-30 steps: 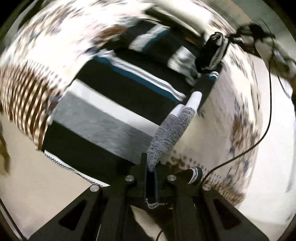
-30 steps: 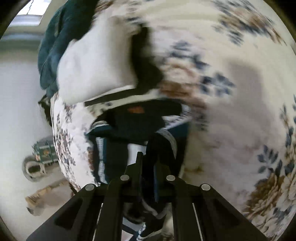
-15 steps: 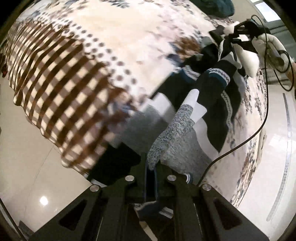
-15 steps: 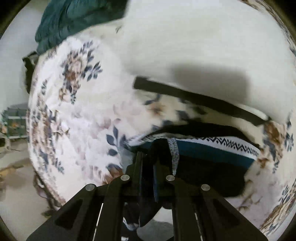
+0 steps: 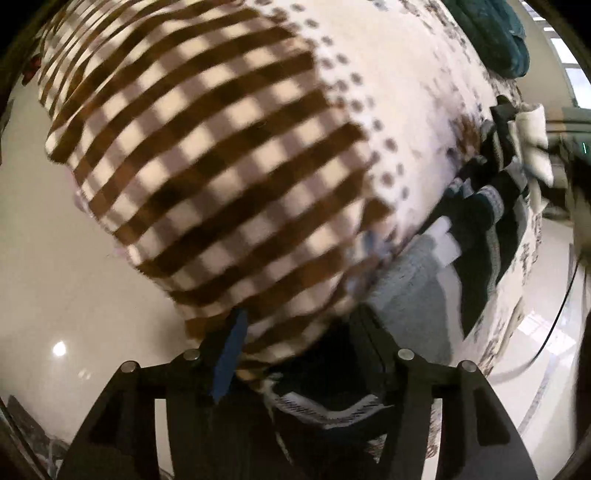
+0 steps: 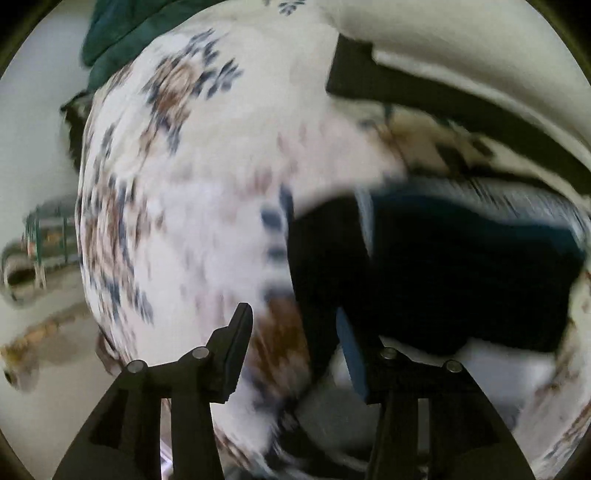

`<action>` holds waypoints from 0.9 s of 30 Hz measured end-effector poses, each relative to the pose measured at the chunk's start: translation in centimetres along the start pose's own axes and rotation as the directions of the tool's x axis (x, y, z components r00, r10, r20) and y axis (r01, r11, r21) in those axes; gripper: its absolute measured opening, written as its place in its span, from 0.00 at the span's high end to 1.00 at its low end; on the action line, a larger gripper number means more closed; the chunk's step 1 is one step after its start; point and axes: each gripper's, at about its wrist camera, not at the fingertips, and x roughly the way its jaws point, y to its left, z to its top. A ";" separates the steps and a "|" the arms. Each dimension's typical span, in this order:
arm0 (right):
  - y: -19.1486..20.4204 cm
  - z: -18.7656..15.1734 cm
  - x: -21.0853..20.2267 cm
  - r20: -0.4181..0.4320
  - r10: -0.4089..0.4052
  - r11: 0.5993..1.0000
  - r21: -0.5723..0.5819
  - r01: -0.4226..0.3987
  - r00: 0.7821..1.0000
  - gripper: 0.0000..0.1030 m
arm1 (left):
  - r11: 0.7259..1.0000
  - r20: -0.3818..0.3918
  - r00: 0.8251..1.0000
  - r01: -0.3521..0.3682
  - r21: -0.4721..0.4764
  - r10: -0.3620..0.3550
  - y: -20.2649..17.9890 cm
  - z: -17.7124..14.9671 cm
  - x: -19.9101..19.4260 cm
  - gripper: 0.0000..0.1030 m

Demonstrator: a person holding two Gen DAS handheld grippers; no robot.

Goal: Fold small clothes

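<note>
A small striped knit garment in black, grey, white and teal [image 5: 476,236] lies on the floral bedspread [image 5: 399,74]. It also shows in the right wrist view [image 6: 461,273] as a dark folded mass. My left gripper [image 5: 299,332] is open, its fingers spread over the garment's lower edge near the bed's brown checked corner [image 5: 207,173]. My right gripper [image 6: 291,328] is open, right finger [image 6: 351,347] against the dark cloth, left finger [image 6: 236,339] over the bedspread [image 6: 192,177]. Nothing is held. The views are blurred.
A white garment with a black band [image 6: 461,59] lies beyond the striped one. A dark teal cloth [image 6: 122,33] sits at the bed's far end, also in the left wrist view [image 5: 495,33]. Pale tiled floor [image 5: 55,280] surrounds the bed. A gloved hand [image 5: 532,136] shows at right.
Both grippers have opened and let go of the striped garment, which now lies on the bed. Both cameras have swung; the left one now faces the checked bed corner.
</note>
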 end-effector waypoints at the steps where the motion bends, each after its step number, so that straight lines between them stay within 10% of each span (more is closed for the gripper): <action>1: -0.2 -1.8 -0.5 0.000 -0.002 1.000 -0.023 0.002 1.000 0.51 | 1.000 0.001 1.000 0.014 0.015 -0.014 -1.1 0.2 0.1 0.47; 5: -2.4 -10.2 -0.9 -0.013 -0.078 0.993 -0.089 0.077 0.997 0.50 | 0.992 -0.007 1.000 -0.026 0.124 0.027 -5.0 0.7 1.7 0.47; 8: -5.0 -16.0 0.0 -0.043 -0.150 0.983 -0.109 0.144 0.988 0.50 | 0.949 -0.033 0.981 -0.177 0.263 0.192 -6.6 -0.8 4.1 0.47; 16: -13.1 -28.2 3.1 -0.177 -0.099 0.986 0.119 0.121 0.979 0.50 | 0.910 -0.111 0.937 -0.286 0.300 0.331 -0.8 -4.9 2.2 0.47; 21: -14.7 -32.0 4.7 -0.199 -0.070 0.981 0.161 0.104 0.977 0.50 | 0.922 -0.055 0.958 -0.255 0.291 0.282 -2.2 -2.5 -1.3 0.47; 27: -14.1 -29.5 1.5 -0.054 -0.029 0.988 0.151 0.037 0.998 0.44 | 0.923 0.054 0.996 -0.089 0.373 0.074 -12.3 4.4 -2.7 0.46</action>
